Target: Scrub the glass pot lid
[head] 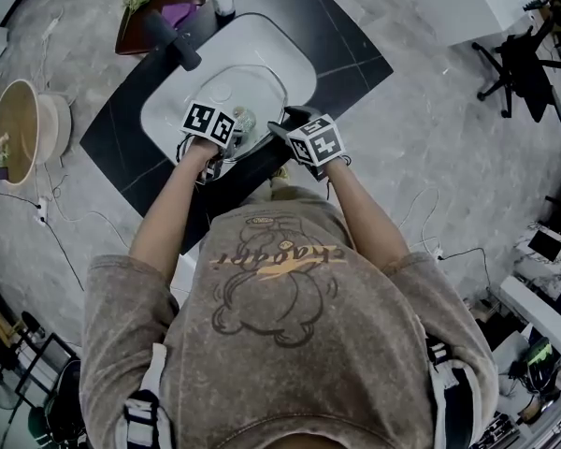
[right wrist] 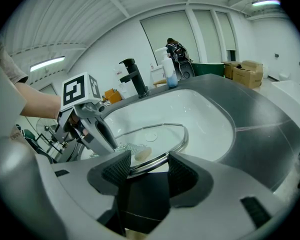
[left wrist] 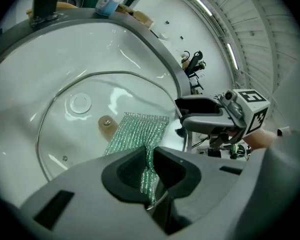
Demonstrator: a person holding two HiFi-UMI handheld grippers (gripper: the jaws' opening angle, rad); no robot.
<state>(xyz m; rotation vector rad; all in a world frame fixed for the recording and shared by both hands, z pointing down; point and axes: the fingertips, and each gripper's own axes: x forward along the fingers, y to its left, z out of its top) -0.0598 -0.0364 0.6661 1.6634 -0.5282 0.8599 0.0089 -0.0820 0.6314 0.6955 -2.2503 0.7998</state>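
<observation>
1. Scrubbing step, I'd say. The lid (left wrist: 85,134) lies in the sink (left wrist: 20,84), glass side facing the left claw, with its knob fitting (left wrist: 106,123) showing near the middle.
2. The left claw (left wrist: 149,171) is clamped tight on a green glittery cloth (left wrist: 135,131). The pinched end is bunched between the pads, and the free end fans out flat onto the glass beside the knob fitting.
3. The right claw (right wrist: 142,171) has its jaws wide apart and nothing gripped. The lid's near metal rim (right wrist: 150,163) runs across the gap at the tips. It looks like a brace, but I can't tell whether the pads touch it.
4. To do this well, keep the cloth spread flat rather than dragging its bunched end. Work in overlapping strokes from the knob fitting out to the rim, pressing lightly so the glass doesn't skid.
5. The right claw should stay planted at that rim, since wet glass on a smooth basin will likely slide away.
6. Pose: both forearms reach forward from the torso over the dark desk (right wrist: 270,114), converging on the near side of the sink. Both claws point down into it at a slant, the left forearm (head: 168,213) angled inward and the right forearm (head: 365,204) mirroring it.
7. The faucet (right wrist: 135,76) stands at the far rim, well apart from both claws.
</observation>
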